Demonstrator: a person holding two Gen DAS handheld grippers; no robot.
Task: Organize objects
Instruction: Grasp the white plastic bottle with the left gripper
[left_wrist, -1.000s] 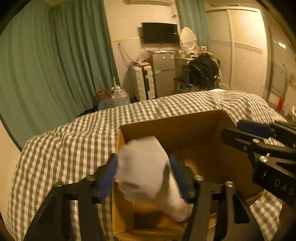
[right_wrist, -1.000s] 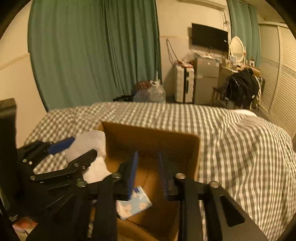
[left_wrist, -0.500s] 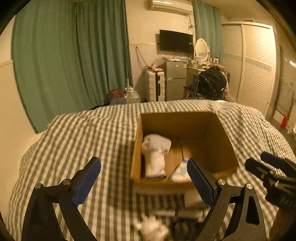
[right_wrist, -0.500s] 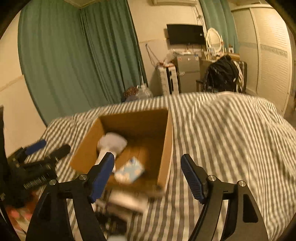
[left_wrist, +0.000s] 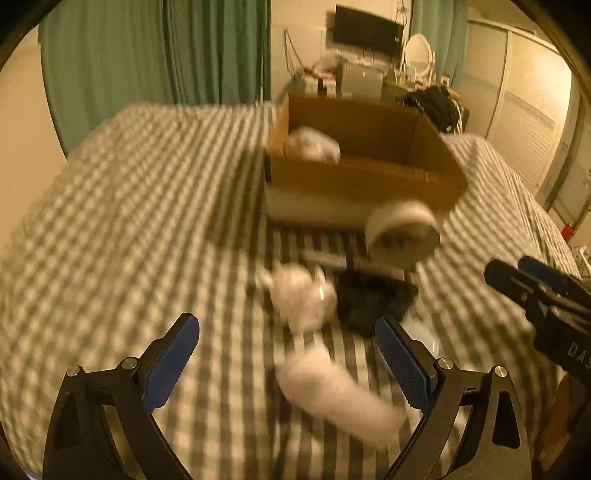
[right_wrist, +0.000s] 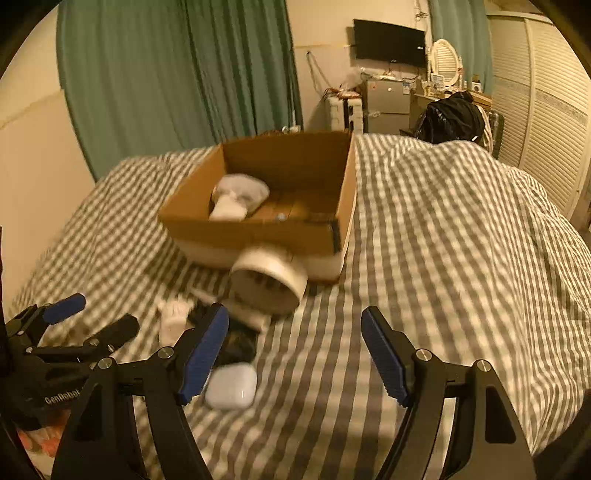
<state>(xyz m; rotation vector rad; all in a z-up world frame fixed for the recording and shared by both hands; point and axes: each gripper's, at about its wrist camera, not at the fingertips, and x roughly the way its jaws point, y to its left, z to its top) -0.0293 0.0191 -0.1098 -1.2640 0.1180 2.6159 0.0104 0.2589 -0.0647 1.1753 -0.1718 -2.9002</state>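
Observation:
An open cardboard box (left_wrist: 369, 173) stands on the checked bed, with a white sock (right_wrist: 236, 195) lying inside it. In front of the box lie a round white drum-shaped thing (right_wrist: 269, 280), a black item (left_wrist: 373, 299), a crumpled white sock (left_wrist: 303, 295), a second white sock (left_wrist: 340, 395) and a white earbud case (right_wrist: 232, 386). My left gripper (left_wrist: 284, 323) hovers over the socks, its jaws opening and holding nothing. My right gripper (right_wrist: 295, 312) is open and holds nothing, just right of the earbud case and near side of the drum.
The grey checked bedspread (right_wrist: 443, 240) bulges up at the right. Green curtains (right_wrist: 184, 74) hang behind the bed. A suitcase, a small fridge (right_wrist: 386, 101), a black bag (right_wrist: 454, 118) and a louvred wardrobe (right_wrist: 546, 92) stand at the far wall.
The left gripper let go of the white sock, which now lies in the box. Both grippers opened wide and drew back from the box to the loose things in front of it.

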